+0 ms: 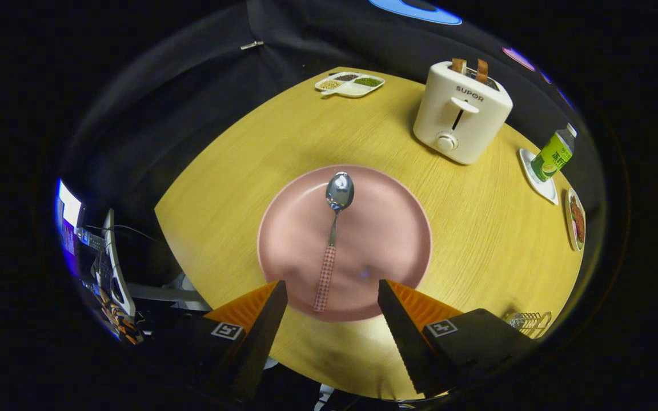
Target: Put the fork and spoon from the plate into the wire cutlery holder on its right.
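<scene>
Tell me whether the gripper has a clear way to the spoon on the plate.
Probably yes: the gripper is open, the spoon lies alone on the plate, its handle end between the fingers, nothing over it.

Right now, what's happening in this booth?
A handheld gripper hangs open above a pink plate on the wooden table. A spoon with a checked handle lies on the plate, its handle end between the fingers, not gripped. The wire cutlery holder sits to the right, partly hidden behind the gripper's right side. A toaster stands beyond the plate.
</scene>
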`<state>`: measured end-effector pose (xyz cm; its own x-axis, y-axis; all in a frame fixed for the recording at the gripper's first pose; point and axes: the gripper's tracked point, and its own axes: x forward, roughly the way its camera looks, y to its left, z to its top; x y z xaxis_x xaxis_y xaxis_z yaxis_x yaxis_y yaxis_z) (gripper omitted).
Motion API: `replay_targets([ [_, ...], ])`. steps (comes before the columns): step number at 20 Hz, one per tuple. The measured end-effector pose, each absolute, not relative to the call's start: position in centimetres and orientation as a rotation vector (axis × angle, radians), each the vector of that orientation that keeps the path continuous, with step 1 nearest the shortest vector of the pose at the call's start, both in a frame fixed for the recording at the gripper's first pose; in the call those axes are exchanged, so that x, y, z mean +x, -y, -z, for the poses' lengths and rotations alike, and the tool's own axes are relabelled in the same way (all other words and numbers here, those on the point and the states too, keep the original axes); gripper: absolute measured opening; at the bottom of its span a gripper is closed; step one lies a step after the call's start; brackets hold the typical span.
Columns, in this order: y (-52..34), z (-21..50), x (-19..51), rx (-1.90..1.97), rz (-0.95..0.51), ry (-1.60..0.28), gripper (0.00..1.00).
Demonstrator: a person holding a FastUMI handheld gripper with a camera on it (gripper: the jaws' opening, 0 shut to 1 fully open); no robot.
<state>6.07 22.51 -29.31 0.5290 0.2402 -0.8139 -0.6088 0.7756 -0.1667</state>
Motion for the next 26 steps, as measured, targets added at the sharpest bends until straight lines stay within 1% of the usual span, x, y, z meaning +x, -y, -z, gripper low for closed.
replay_targets([
  [2,-22.4,30.5,6.5,-0.48,-0.511,-0.898,0.98],
  [4,-22.5,31.6,6.6,-0.486,-0.496,-0.92,0.94],
  [5,-22.5,32.0,6.4,-0.497,-0.497,-0.934,0.85],
  [6,-22.7,32.4,6.3,-0.509,-0.499,-0.941,0.8],
  [7,-22.8,32.6,6.3,-0.517,-0.503,-0.943,0.77],
  [8,-22.9,32.8,6.4,-0.523,-0.503,-0.943,0.77],
  [9,-23.1,33.1,6.3,-0.525,-0.502,-0.947,0.72],
  [10,-23.2,33.3,6.3,-0.528,-0.499,-0.95,0.67],
  [11,-23.2,33.4,6.3,-0.526,-0.492,-0.947,0.54],
  [12,-23.4,33.4,6.4,-0.522,-0.496,-0.948,0.5],
  [13,-23.5,33.8,6.4,-0.523,-0.495,-0.956,0.48],
  [15,-23.4,33.8,6.5,-0.529,-0.495,-0.949,0.32],
  [17,-23.4,33.8,6.5,-0.518,-0.5,-0.959,0.28],
  [19,-22.8,32.3,6.1,-0.502,-0.495,-0.961,0.27],
  [20,-23.1,33.7,6.8,-0.495,-0.497,-0.965,0.18],
  [21,-23.1,33.8,7.0,-0.488,-0.507,-0.972,0.17],
  [25,-23.0,33.5,6.7,-0.457,-0.552,-1.008,0.1],
  [26,-22.9,33.2,6.8,-0.45,-0.556,-1.007,0.1],
])
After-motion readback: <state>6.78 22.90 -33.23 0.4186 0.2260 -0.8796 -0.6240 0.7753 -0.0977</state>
